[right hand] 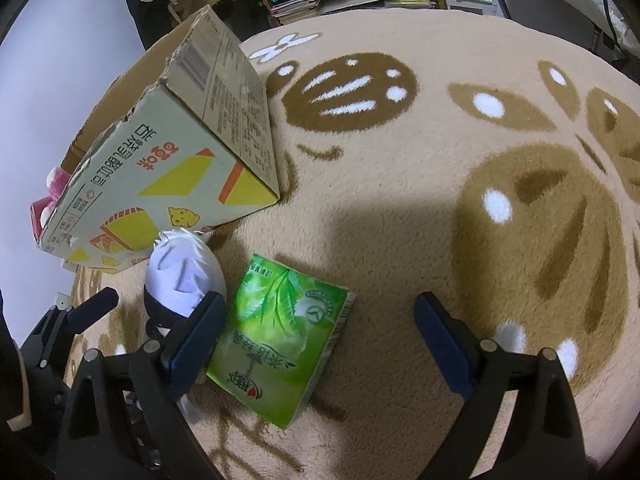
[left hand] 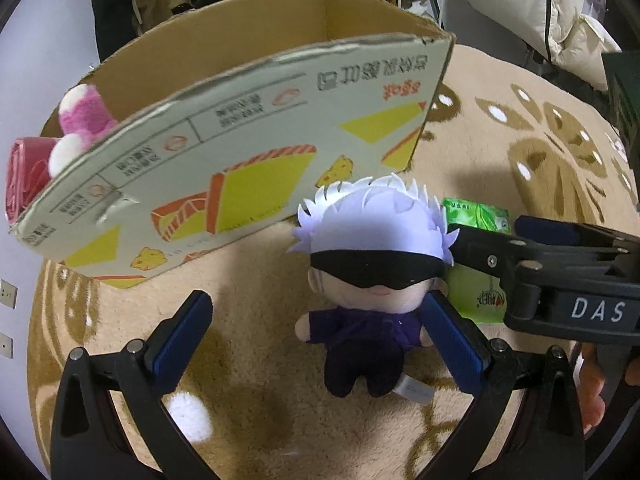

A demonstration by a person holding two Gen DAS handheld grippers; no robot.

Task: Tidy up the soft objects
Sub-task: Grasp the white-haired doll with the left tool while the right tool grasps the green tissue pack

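Left wrist view: the left gripper (left hand: 318, 336) hovers with its blue-padded jaws spread wide over a beige patterned rug (left hand: 248, 392), grasping nothing. A white-haired plush doll (left hand: 370, 280) in a black blindfold and dark clothes lies on the rug, its body just inside the right-hand finger, its right arm partly hidden behind that pad. Behind the doll, a green tissue pack (left hand: 478, 264) is mostly covered by the doll's head and by the right gripper (left hand: 516, 236), which enters from the right edge; only part of its black frame shows here, so its jaws cannot be read. A printed cardboard box (left hand: 248, 156) stands open beyond the doll, its lettering upside down and blurred. Over its left rim peek a pink-and-white plush toy (left hand: 82, 118) and a red soft item (left hand: 24, 176), both largely hidden.

Right wrist view: the right gripper (right hand: 320, 344) is released, fingers wide apart around the tissue pack (right hand: 280, 340), which lies flat on the rug (right hand: 400, 200) just beside the left-hand finger. The doll (right hand: 184, 276) shows only the back of its white head, its body blocked by that finger. The left gripper (right hand: 80, 312) is cut off at the frame's left. The box (right hand: 160, 176) sits behind, the pink toy (right hand: 56, 184) barely visible.
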